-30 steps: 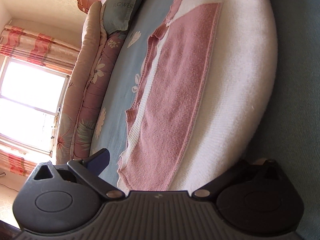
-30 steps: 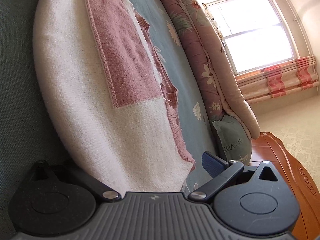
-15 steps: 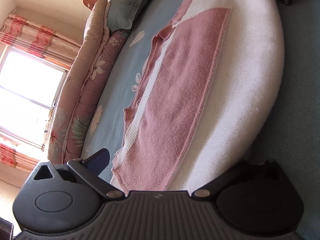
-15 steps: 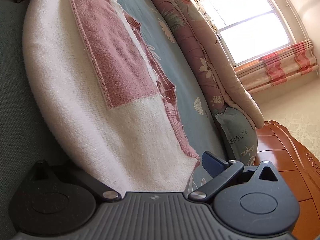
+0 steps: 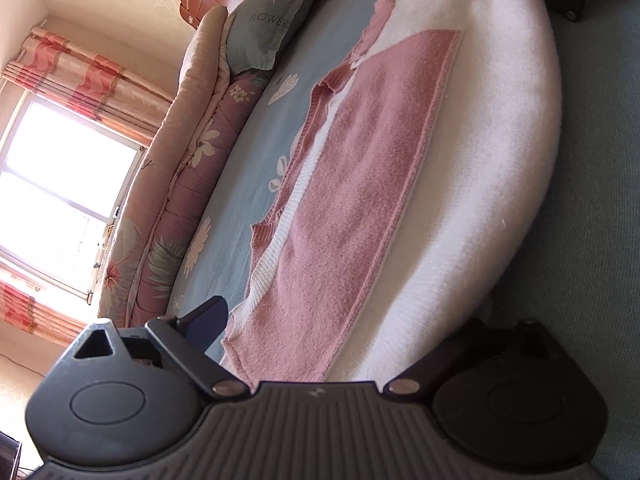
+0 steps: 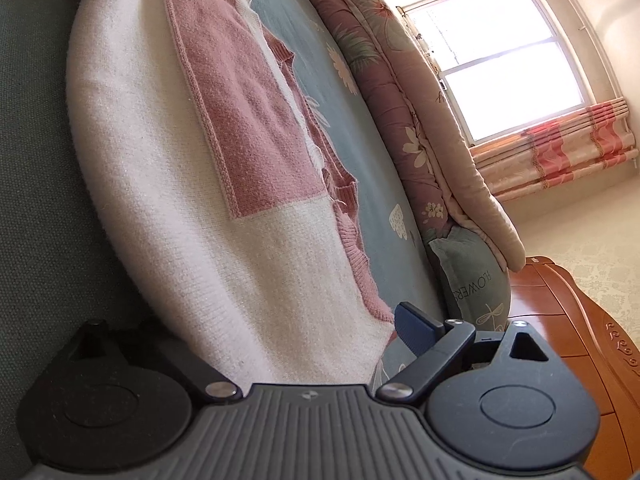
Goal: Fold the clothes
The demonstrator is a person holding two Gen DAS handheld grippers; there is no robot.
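Flanking sweater (image 5: 352, 216): quilt (image 5: 188, 184) | pillow (image 5: 272, 28) | window (image 6: 500, 52)

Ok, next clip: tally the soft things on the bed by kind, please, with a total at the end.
Sweaters, pink and white knit: 1
Pillows, grey-green, printed FLOWERS: 1
Quilts, floral, rolled along the far edge of the bed: 1
Total: 3

"FLOWERS" is printed on the pillow (image 5: 276, 20) at the bed's head; no other txt can be read.
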